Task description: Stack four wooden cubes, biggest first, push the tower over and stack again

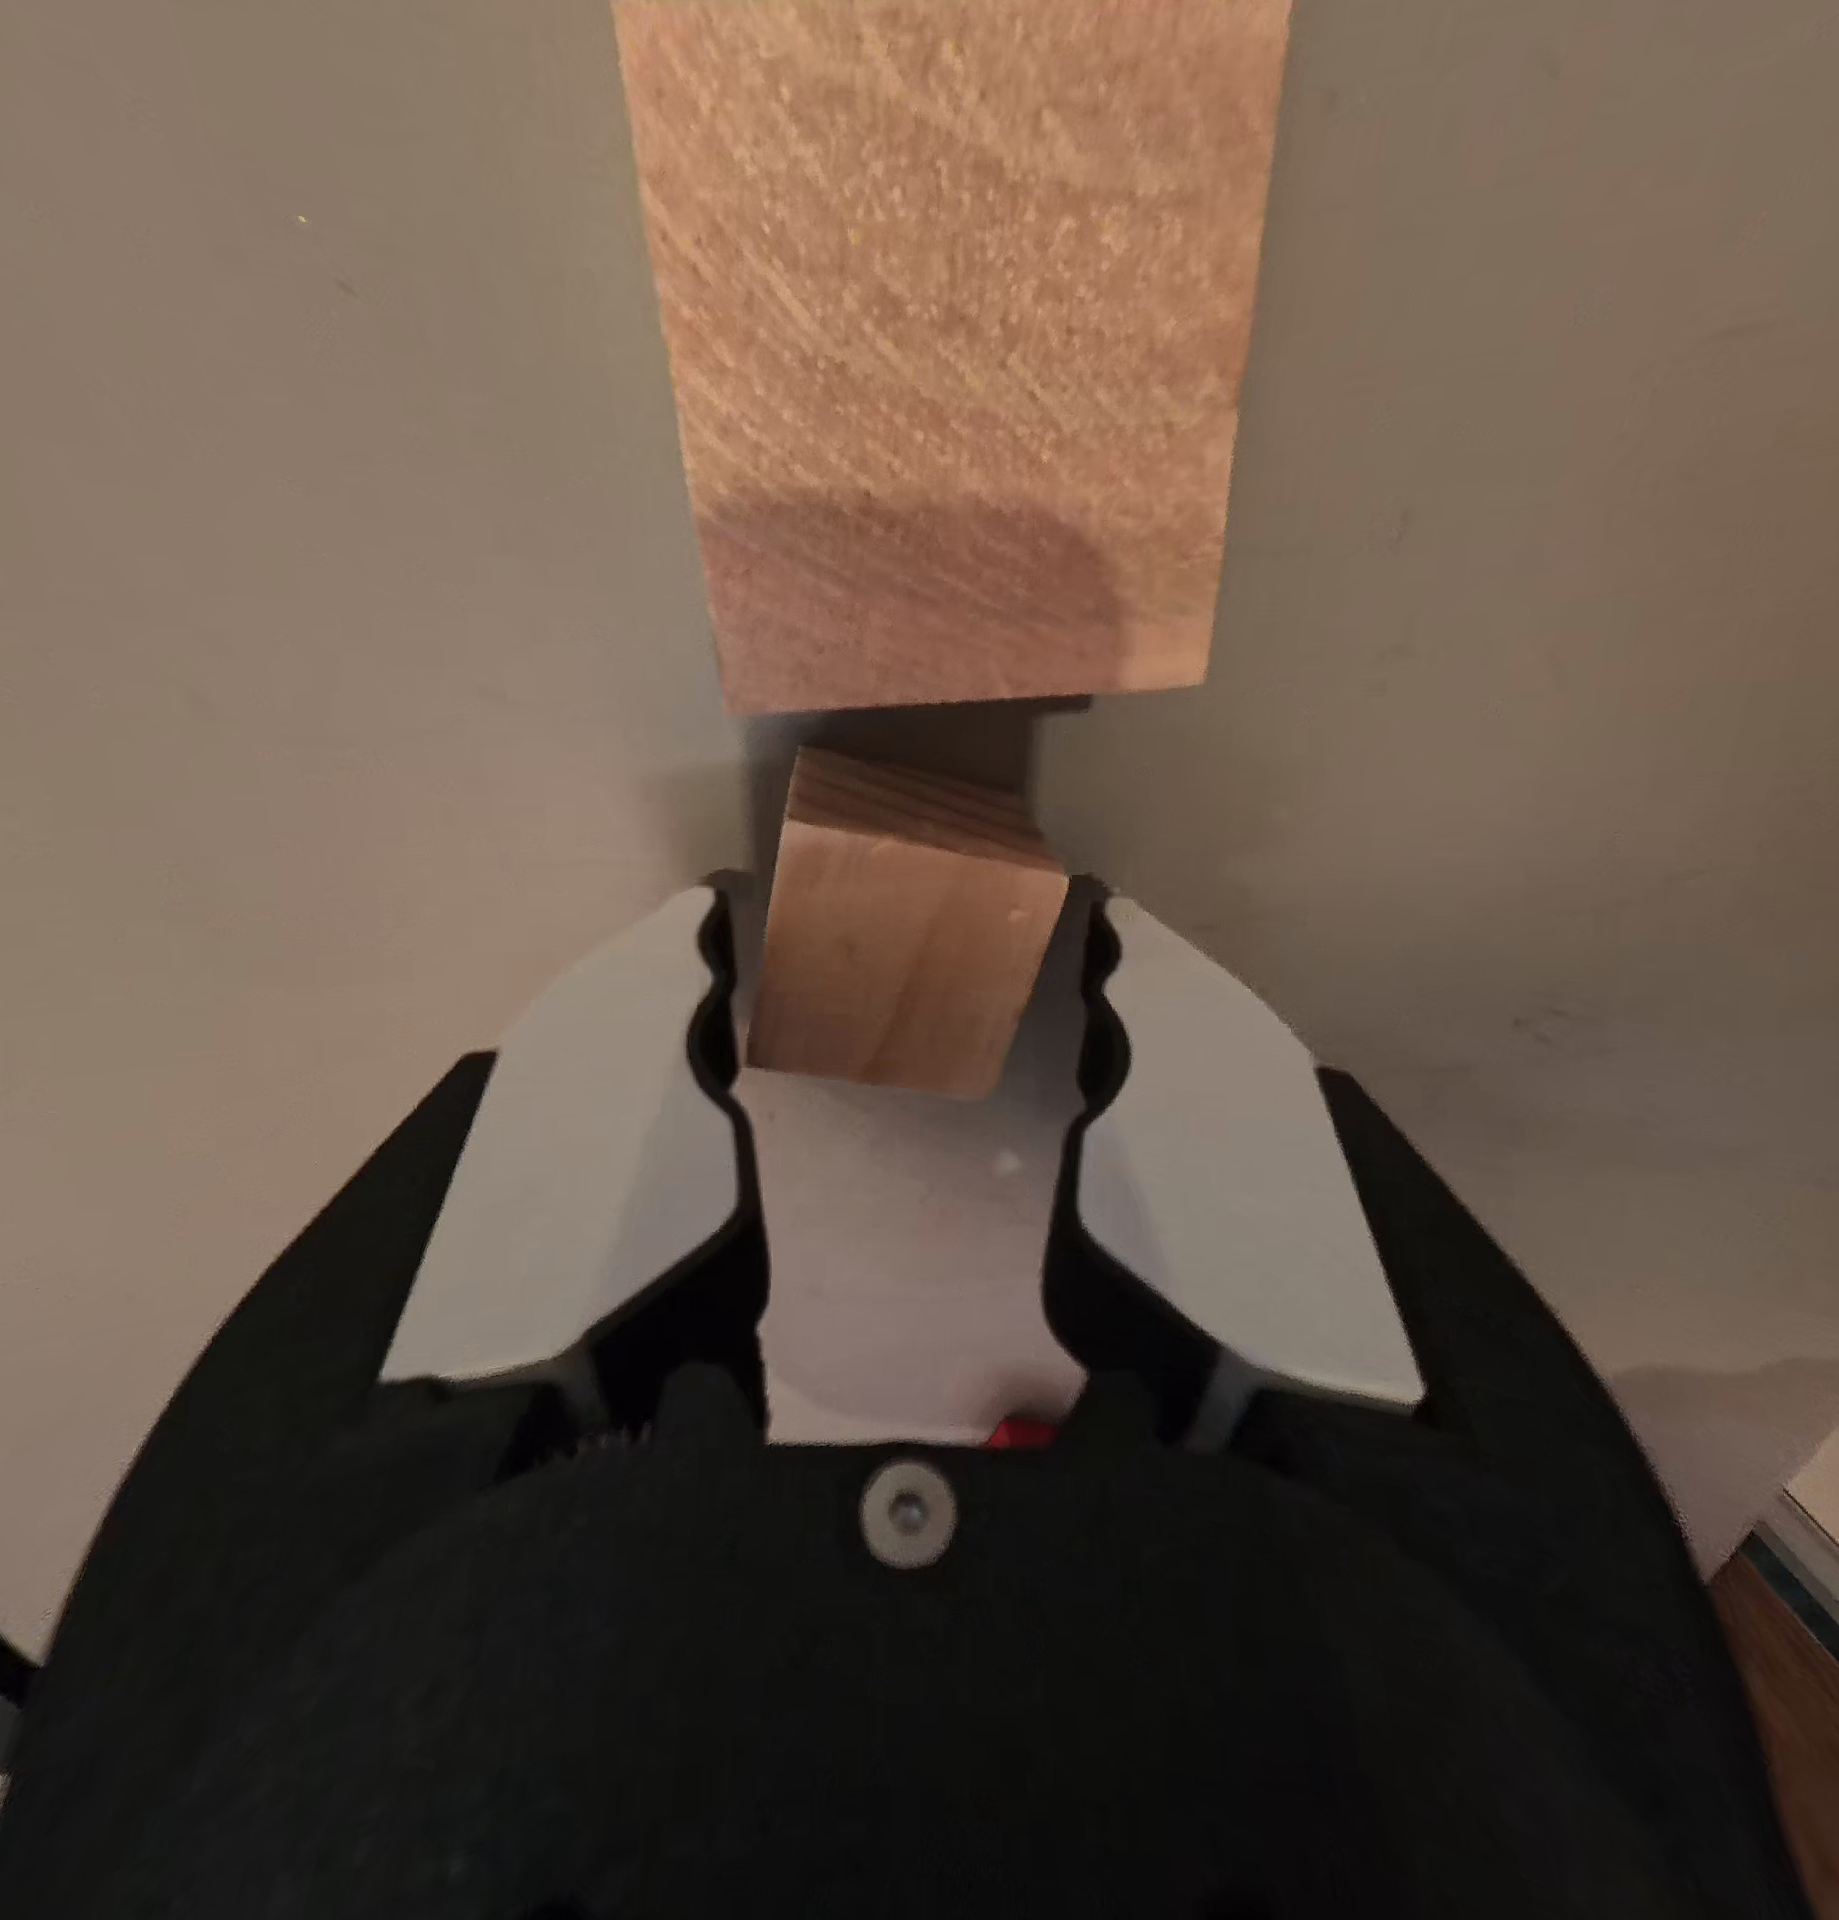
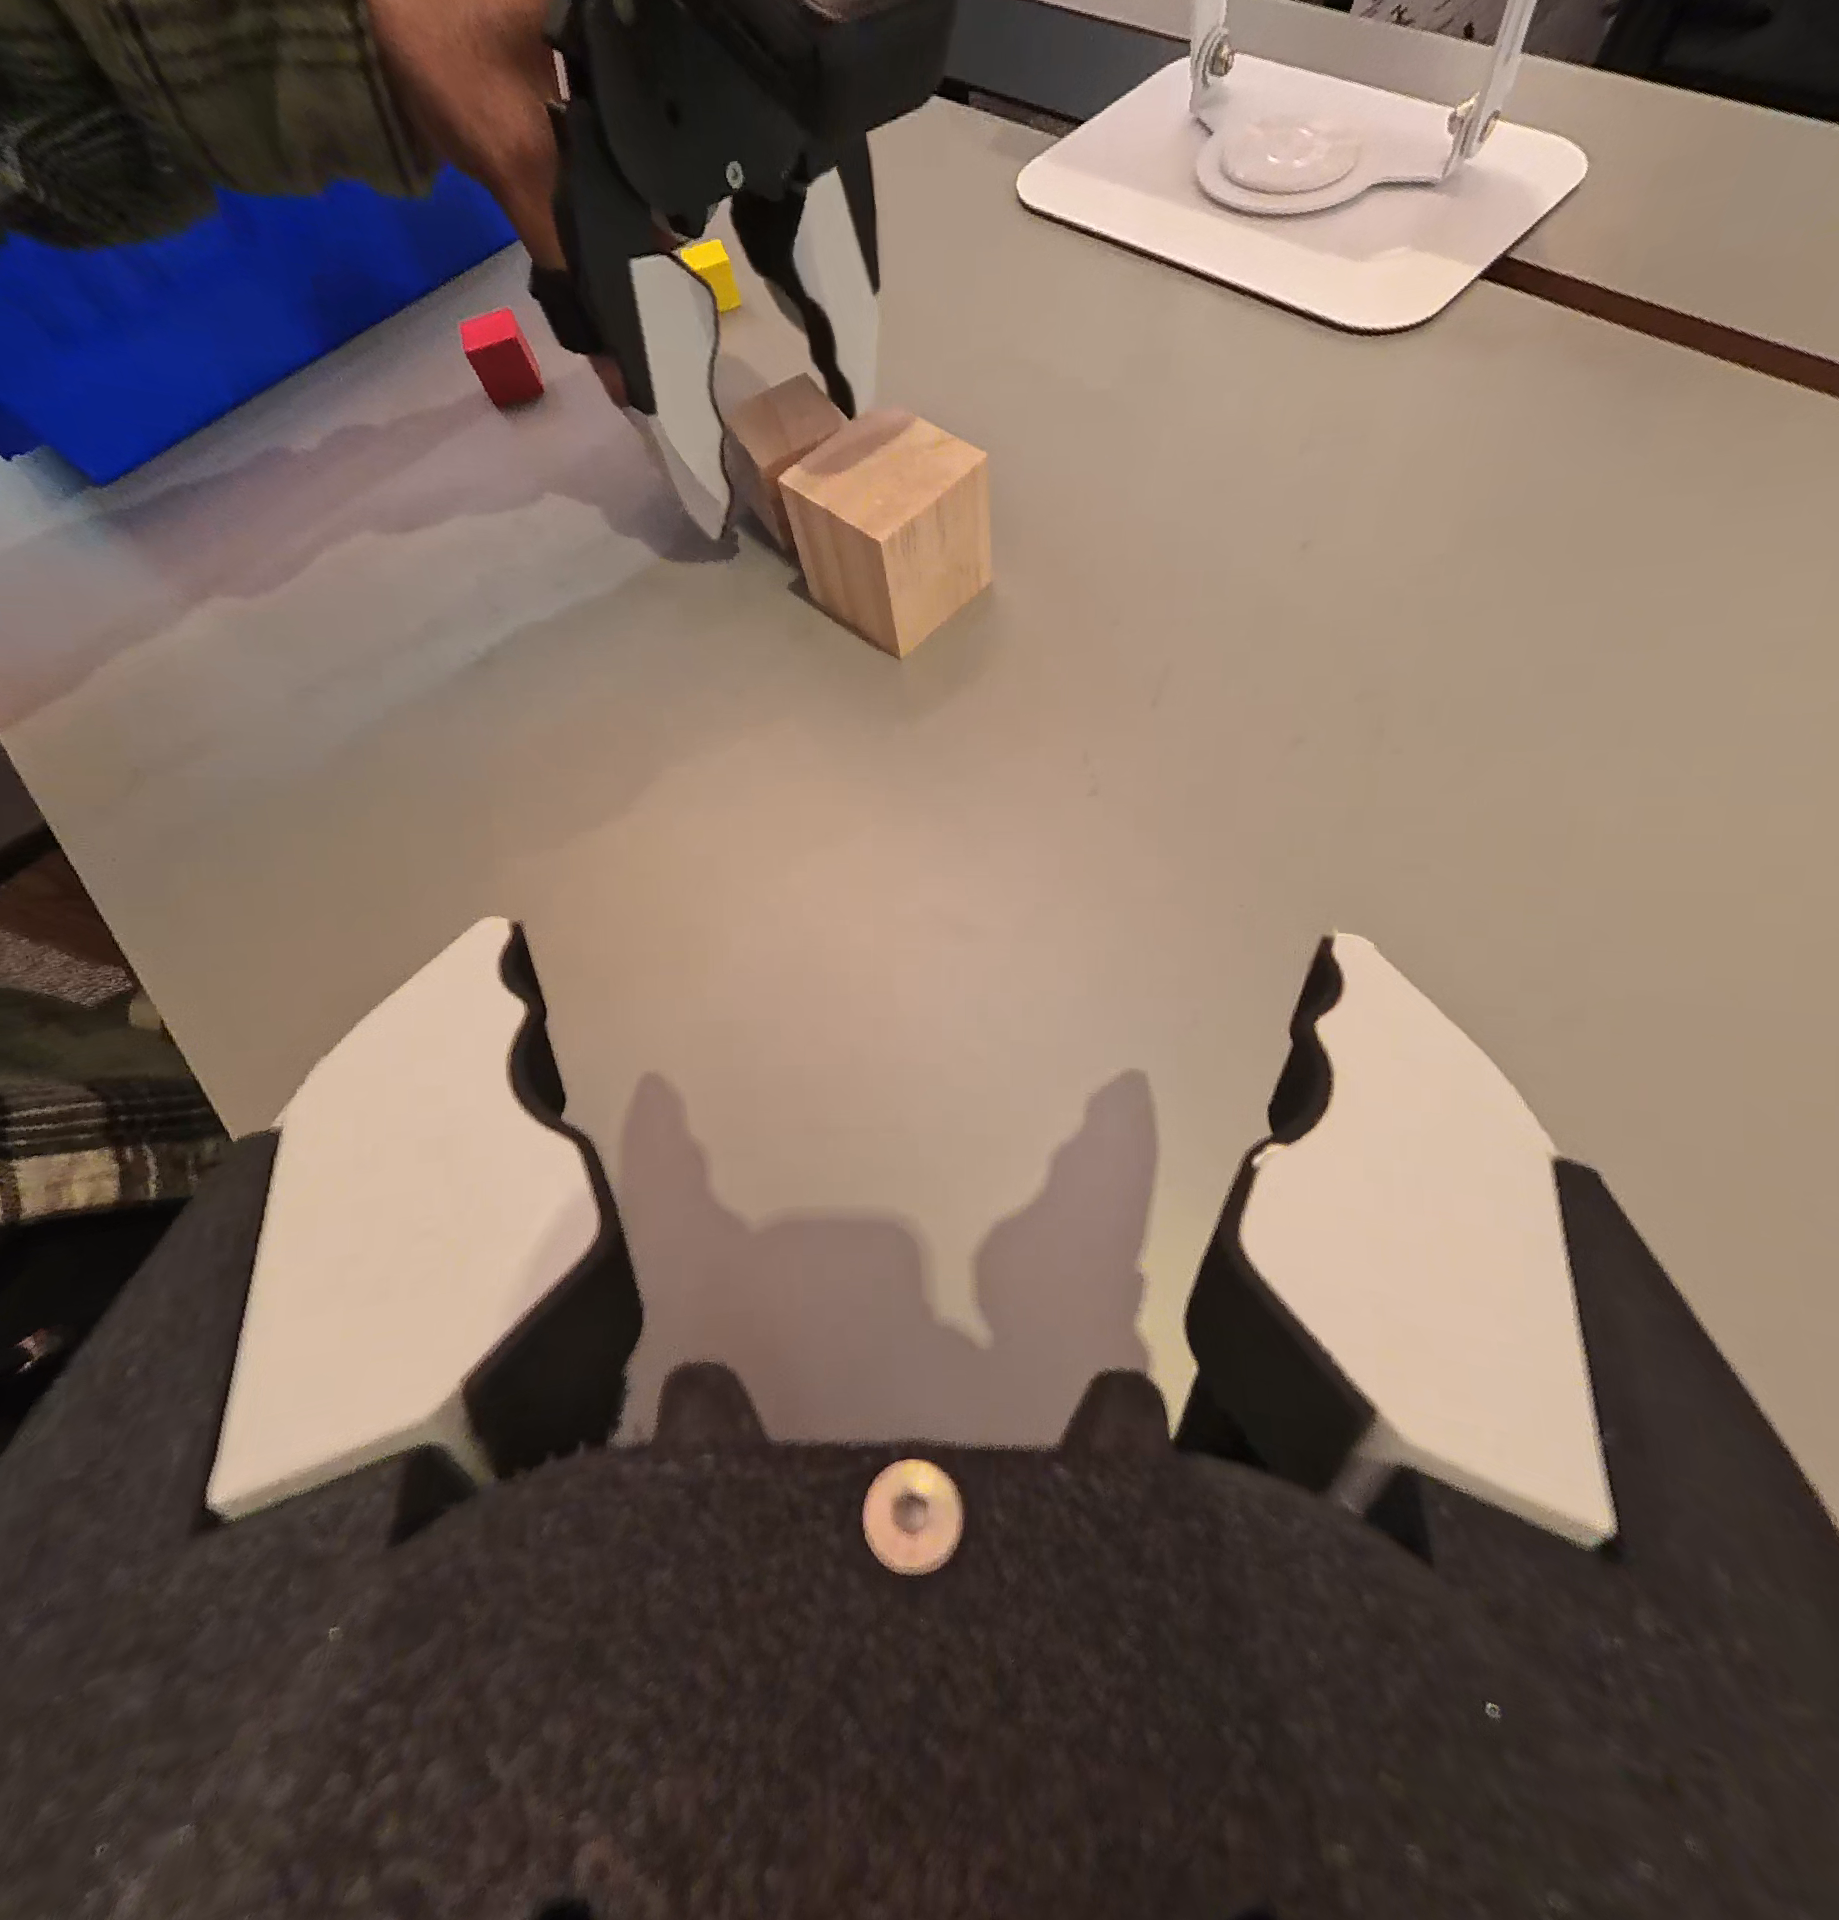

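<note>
A large light wooden cube (image 2: 894, 520) stands on the grey table (image 2: 1310, 727). A smaller, darker wooden cube (image 2: 790, 426) stands on the table right against its far left side. My left gripper (image 2: 785, 468) points down with one finger on each side of the smaller cube. In the left wrist view the left gripper (image 1: 904, 883) is closed around the smaller cube (image 1: 894, 977), with the large cube (image 1: 956, 364) just beyond it. My right gripper (image 2: 920, 930) is wide open and empty, low over bare table well in front of the cubes.
A small red cube (image 2: 501, 358) and a small yellow cube (image 2: 712, 272) lie behind the left gripper. A blue shape (image 2: 167, 312) covers the far left. A white stand base (image 2: 1299, 218) sits at the back right. The table's edge (image 2: 115, 883) runs down the left. The left gripper's tips are roughly 30 cm from the right gripper's.
</note>
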